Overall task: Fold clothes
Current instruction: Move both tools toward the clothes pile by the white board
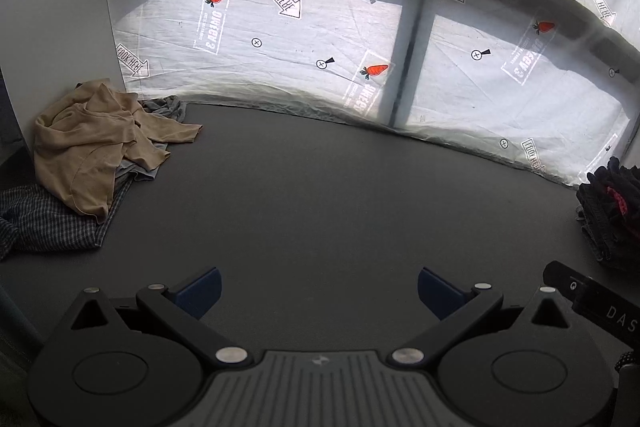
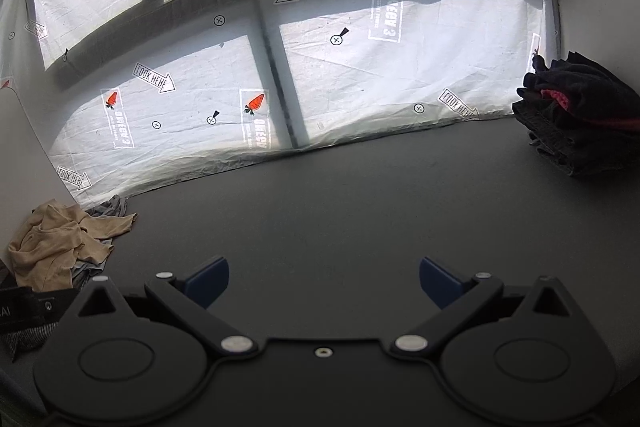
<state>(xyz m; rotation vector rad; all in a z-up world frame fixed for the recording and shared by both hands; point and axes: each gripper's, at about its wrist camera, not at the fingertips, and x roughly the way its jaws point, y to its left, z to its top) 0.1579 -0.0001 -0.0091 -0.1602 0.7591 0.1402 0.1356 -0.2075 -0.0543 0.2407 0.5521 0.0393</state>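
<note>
A crumpled tan shirt [image 1: 96, 143] tops a loose pile at the table's far left, over a grey garment [image 1: 168, 107] and a dark checked one [image 1: 52, 223]. The same tan shirt [image 2: 56, 247] shows low left in the right wrist view. A stack of dark folded clothes [image 2: 580, 119] with a pink patch sits at the far right, and the stack [image 1: 612, 211] also appears in the left wrist view. My left gripper [image 1: 319, 291] is open over bare table, holding nothing. My right gripper [image 2: 324, 281] is open too, nothing between its blue pads.
The dark grey table [image 1: 320, 195] stretches between the two piles. A white printed sheet [image 1: 304, 39] with carrots and arrows hangs behind it. A white board [image 1: 52, 11] leans at the left. Part of the other gripper [image 1: 592, 299] shows at the right edge.
</note>
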